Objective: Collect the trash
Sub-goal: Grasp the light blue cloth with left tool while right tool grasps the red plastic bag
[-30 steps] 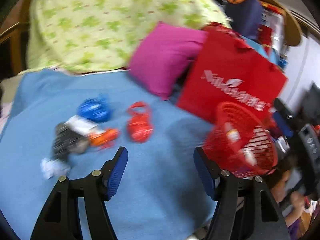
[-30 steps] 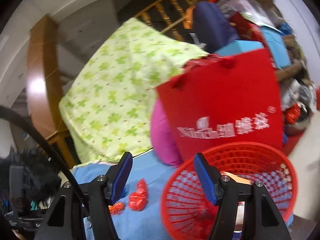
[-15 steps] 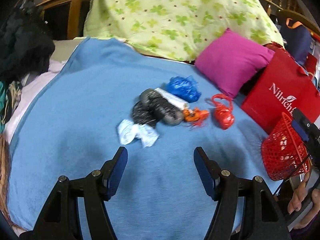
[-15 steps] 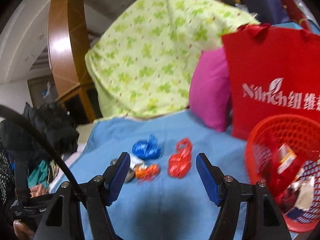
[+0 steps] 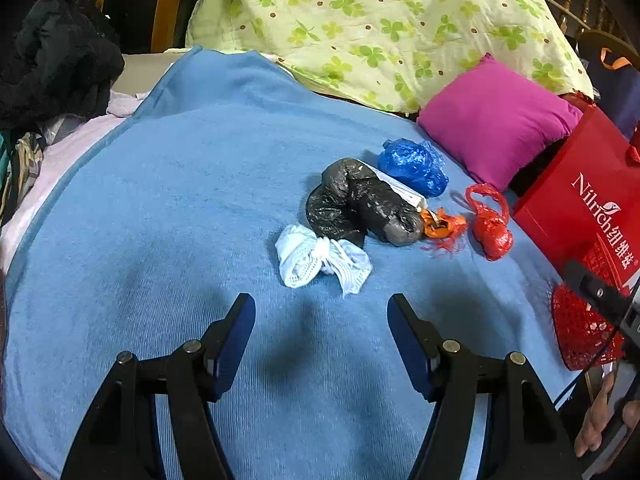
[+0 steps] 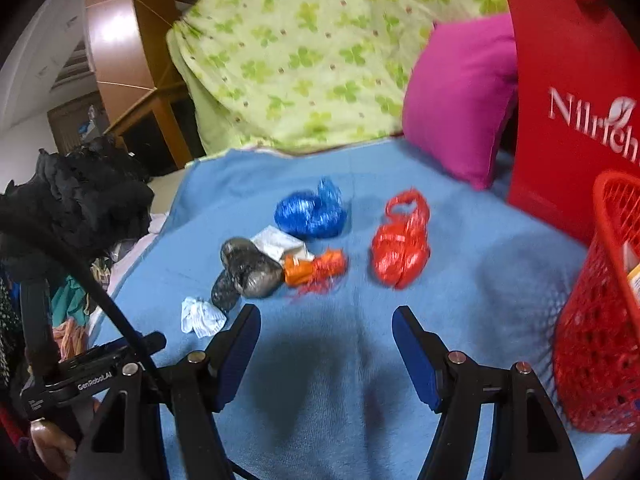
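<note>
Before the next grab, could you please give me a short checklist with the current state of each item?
1. Left tongs open and empty: ok.
2. Right tongs open and empty: ok.
3. Red basket within view at the right, upright on the blue blanket: ok.
4. Nearest piece for the left tongs, the white wad, lies free in front of them: ok.
5. Red bag lies apart from the other trash, easy for the right tongs: ok.
6. Black bag overlaps the white packet; whether they separate cleanly: cannot tell.

Blue blanket (image 5: 168, 208) carries trash wads (image 5: 360, 204), magenta pillow (image 5: 496, 120), red basket (image 6: 600, 320)
</note>
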Action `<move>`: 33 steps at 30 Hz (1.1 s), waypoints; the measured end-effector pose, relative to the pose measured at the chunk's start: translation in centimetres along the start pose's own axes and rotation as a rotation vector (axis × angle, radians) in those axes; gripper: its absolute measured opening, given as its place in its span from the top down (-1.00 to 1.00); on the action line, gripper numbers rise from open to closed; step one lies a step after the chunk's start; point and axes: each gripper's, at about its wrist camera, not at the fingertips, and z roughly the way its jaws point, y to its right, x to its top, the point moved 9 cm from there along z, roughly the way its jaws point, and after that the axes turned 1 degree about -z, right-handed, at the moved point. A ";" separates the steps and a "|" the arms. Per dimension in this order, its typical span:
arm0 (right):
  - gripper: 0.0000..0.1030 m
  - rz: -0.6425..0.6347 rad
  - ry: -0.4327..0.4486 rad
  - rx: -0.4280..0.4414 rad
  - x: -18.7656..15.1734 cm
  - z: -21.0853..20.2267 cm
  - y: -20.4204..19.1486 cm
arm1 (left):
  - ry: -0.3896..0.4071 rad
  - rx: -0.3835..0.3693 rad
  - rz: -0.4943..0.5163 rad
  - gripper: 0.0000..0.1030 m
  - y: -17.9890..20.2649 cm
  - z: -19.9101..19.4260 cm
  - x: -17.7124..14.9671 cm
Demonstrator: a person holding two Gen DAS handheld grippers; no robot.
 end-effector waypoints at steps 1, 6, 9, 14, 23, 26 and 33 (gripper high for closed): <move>-0.40 0.014 -0.018 -0.002 -0.2 0.4 0.2 | 0.001 0.002 0.001 -0.35 -0.1 0.2 0.1; -0.40 0.072 -0.087 0.015 -1.0 2.0 0.7 | -0.031 0.009 -0.018 -0.34 -0.9 1.7 -1.0; -0.40 0.089 -0.100 0.002 -1.1 2.5 1.0 | -0.039 0.005 -0.027 -0.34 -1.0 2.0 -1.2; -0.40 0.137 -0.109 -0.034 0.1 3.7 2.3 | -0.012 -0.001 -0.026 -0.34 -1.1 1.4 -0.5; -0.40 0.189 -0.098 -0.140 4.7 7.7 6.7 | -0.056 -0.056 -0.079 -0.34 -0.7 3.2 0.2; -0.39 0.236 -0.119 -0.097 5.3 9.2 7.5 | -0.064 -0.091 -0.093 -0.34 -0.4 4.0 1.2; -0.27 0.264 -0.136 -0.087 5.7 11.1 8.3 | -0.080 -0.129 -0.070 -0.34 0.5 6.7 3.5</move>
